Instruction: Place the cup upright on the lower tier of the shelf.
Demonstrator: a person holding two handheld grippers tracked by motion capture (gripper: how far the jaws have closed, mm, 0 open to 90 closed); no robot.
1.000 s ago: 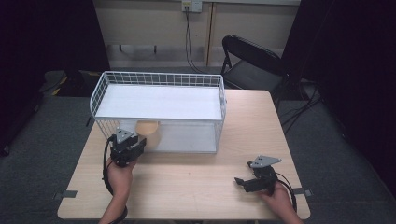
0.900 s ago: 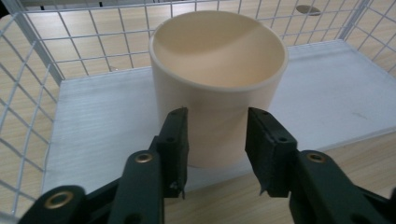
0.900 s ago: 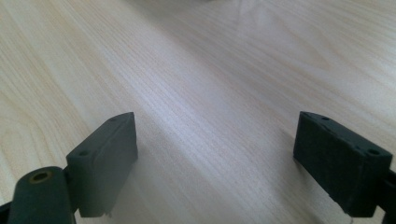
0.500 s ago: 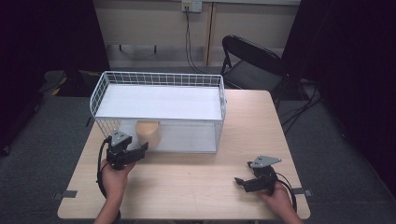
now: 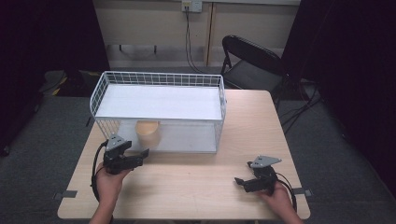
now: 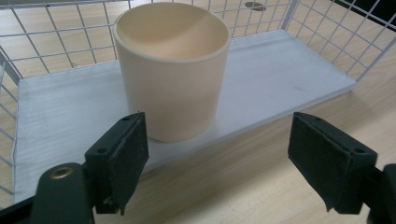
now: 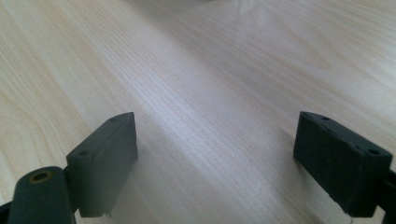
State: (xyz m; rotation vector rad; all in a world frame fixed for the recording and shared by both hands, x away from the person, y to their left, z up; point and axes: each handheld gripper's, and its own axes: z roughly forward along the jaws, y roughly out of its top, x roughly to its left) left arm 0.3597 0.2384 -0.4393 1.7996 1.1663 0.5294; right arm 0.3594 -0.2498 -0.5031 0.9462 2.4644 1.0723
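The cup (image 6: pixel 172 70) stands upright on the lower white shelf (image 6: pixel 280 79) of the wire basket rack (image 5: pixel 159 79), near its left front corner. In the high view I see it as a beige shape under the upper shelf, just behind the left gripper (image 5: pixel 140 156).

My left gripper (image 6: pixel 233 163) has just been opening its jaws. They now stand wide apart, with nothing between the pads, and the cup is a little in front of them and free. The right gripper (image 7: pixel 215 163) is also open and empty; it rests over the bare table (image 7: pixel 187 70), well apart from the rack.

I judge the cup to be light and stiff, probably plastic or thin ceramic; I cannot tell which. The wall looks smooth and matte, so it may slip a little under the pads. It is wider at the rim than at the base, so a grip low on the wall could push it upward and out of the jaws.

If I take it again, I would hold it across the middle of the wall, or a bit higher, with the pads flat on both sides. The wire side of the rack is close on the left, so the jaw there has little room.
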